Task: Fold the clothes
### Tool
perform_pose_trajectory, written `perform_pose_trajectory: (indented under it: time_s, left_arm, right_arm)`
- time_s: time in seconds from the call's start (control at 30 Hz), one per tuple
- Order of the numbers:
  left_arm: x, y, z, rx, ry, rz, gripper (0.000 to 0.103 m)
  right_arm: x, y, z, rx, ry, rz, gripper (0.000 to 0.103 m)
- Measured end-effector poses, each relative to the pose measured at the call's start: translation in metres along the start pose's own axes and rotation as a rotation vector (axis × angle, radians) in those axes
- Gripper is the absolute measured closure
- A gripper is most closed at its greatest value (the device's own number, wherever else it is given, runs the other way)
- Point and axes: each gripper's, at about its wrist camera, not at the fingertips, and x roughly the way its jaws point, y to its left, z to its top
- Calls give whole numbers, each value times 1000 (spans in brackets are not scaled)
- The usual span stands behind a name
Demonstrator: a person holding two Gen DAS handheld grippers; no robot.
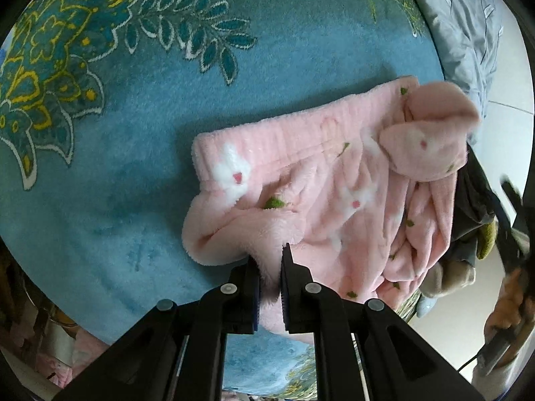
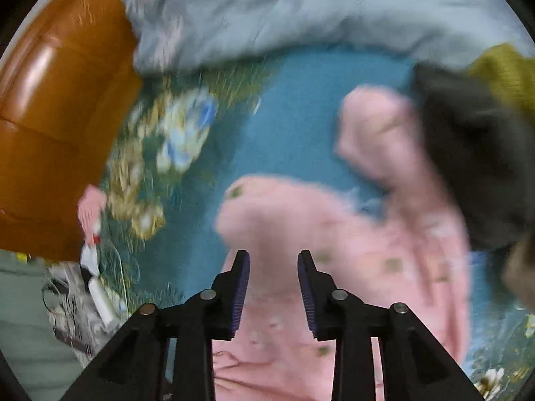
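No readable text, label, brand, number or sign is found in either view; only floral patterns are seen, and the right wrist view is motion-blurred.

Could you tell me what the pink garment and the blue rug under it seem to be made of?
Pink garment: looks like plush fleece, matte, with fuzzy pile and soft rounded folds. Rug: seems a short-pile woven carpet, its patterned surface showing a fine nap. The left gripper pinches the fleece.

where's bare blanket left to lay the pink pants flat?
Free: plain blue blanket left of the pink fleece pants, below the leaf motif. Crowded: right side, dark and olive clothes; grey quilt behind. Left gripper pinches the pants; right gripper open.
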Motion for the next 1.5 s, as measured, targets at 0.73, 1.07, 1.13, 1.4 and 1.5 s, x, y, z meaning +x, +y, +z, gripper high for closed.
perform_pose_trajectory:
  time_s: [0.73,1.07,1.13,1.4,1.5]
  left_arm:
    - [-7,-8,1,33,-23,116,93]
    - [-21,-15,-2,81,-9,137,93]
    - [-23,-24,-3,120,1,139,93]
    - [-12,-65,-16,217,39,129,93]
    - [-17,-68,-19,213,5,163,93]
  right_arm:
    - [87,-143,-28,189,100,-336,93]
    - [-79,-195,-106,337,-60,-260,96]
    - [-135,-232,-137,465,-135,-303,96]
    - [-232,-316,-222,789,-230,-566,98]
    - [-193,-318,-231,815,-158,-479,98]
